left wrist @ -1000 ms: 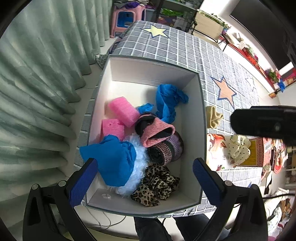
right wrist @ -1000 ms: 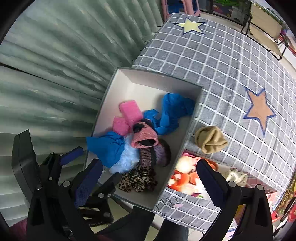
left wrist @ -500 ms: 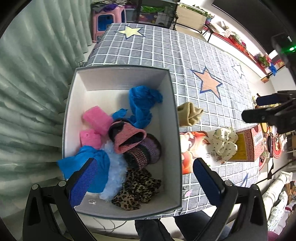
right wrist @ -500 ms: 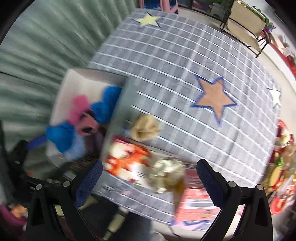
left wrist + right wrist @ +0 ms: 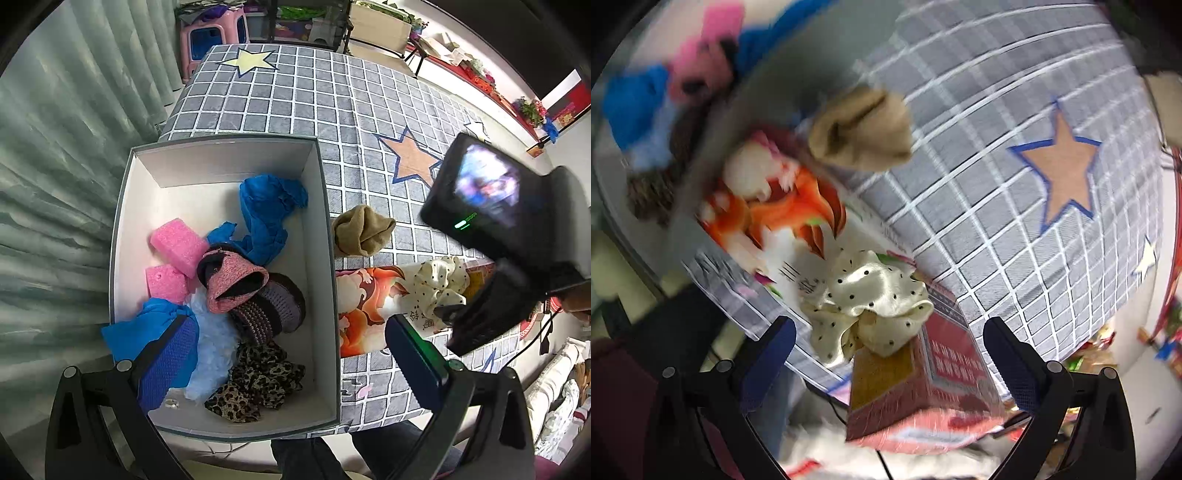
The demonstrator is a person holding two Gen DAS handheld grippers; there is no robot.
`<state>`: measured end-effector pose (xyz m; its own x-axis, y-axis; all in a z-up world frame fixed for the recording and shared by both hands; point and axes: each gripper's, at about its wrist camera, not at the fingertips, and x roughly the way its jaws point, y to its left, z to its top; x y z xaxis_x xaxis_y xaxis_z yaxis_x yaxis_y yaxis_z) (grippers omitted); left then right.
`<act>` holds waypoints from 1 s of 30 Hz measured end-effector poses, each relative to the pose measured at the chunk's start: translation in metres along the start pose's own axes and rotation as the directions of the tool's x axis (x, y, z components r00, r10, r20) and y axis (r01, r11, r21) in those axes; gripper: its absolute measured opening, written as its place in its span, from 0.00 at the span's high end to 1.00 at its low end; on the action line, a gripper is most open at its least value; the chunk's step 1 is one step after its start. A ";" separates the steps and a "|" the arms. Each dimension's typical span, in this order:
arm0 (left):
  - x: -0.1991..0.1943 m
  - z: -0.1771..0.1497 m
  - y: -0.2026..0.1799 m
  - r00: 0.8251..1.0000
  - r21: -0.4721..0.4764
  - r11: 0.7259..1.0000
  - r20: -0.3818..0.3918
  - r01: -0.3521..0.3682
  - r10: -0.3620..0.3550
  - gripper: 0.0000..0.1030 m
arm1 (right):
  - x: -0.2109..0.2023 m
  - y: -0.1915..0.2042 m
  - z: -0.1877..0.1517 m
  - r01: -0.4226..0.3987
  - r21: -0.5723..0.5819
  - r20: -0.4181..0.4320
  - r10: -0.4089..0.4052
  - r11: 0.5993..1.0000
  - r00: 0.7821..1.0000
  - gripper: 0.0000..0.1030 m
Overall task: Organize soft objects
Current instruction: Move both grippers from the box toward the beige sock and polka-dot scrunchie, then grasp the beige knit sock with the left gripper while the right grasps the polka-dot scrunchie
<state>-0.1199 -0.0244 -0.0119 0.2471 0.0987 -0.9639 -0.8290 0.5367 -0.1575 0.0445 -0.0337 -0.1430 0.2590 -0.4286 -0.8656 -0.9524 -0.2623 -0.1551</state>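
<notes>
A white box [image 5: 221, 166] on the grey checked table holds several soft items: blue cloths [image 5: 267, 210], pink sponges [image 5: 177, 243], a pink knit hat [image 5: 232, 277], a leopard scrunchie [image 5: 258, 380]. A tan sock [image 5: 362, 230] [image 5: 860, 129] lies right of the box. A cream dotted scrunchie [image 5: 439, 284] [image 5: 868, 299] lies on a colourful picture sheet [image 5: 365, 299]. My left gripper [image 5: 288, 354] is open above the box's near end. My right gripper [image 5: 886, 354] is open, just in front of the cream scrunchie, which sits between its fingers.
A red carton [image 5: 923, 380] lies under the scrunchie's near edge. Green curtains [image 5: 66, 147] hang left of the table. A pink stool [image 5: 210, 33] and shelves stand beyond the far edge. The right gripper's body [image 5: 509, 236] hangs over the table's right side.
My right gripper swung from over the box to the right and down, close to the cream scrunchie. My left gripper shifted slightly right above the box. Both stayed open.
</notes>
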 end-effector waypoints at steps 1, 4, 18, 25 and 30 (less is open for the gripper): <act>-0.001 0.002 -0.002 1.000 0.002 1.000 -0.002 0.000 0.000 0.00 | 0.008 0.000 0.003 0.020 -0.013 -0.031 -0.021 1.000 0.999 0.01; -0.002 0.009 -0.011 1.000 0.026 1.000 -0.002 0.002 -0.001 0.00 | 0.020 -0.011 0.008 0.064 0.004 -0.066 -0.064 0.998 0.996 0.01; 0.049 0.073 -0.119 0.993 0.283 0.959 -0.112 0.013 0.020 0.00 | 0.013 -0.169 -0.062 -0.274 0.520 0.273 0.147 0.809 0.951 0.01; 0.111 0.085 -0.148 0.966 0.375 0.924 -0.201 -0.077 0.162 0.00 | 0.044 -0.192 -0.099 -0.491 0.594 0.396 0.299 0.637 0.868 0.01; 0.146 0.089 -0.150 0.937 0.400 0.910 -0.263 -0.113 0.232 0.04 | 0.060 -0.204 -0.112 -0.549 0.602 0.437 0.337 0.580 0.834 0.01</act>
<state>0.0853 -0.0156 -0.1095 -0.0925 -0.0035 -0.9957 -0.5812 0.8122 0.0511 0.2727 -0.1029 -0.1104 -0.1752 -0.0685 -0.9822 -0.7913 0.6034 0.0991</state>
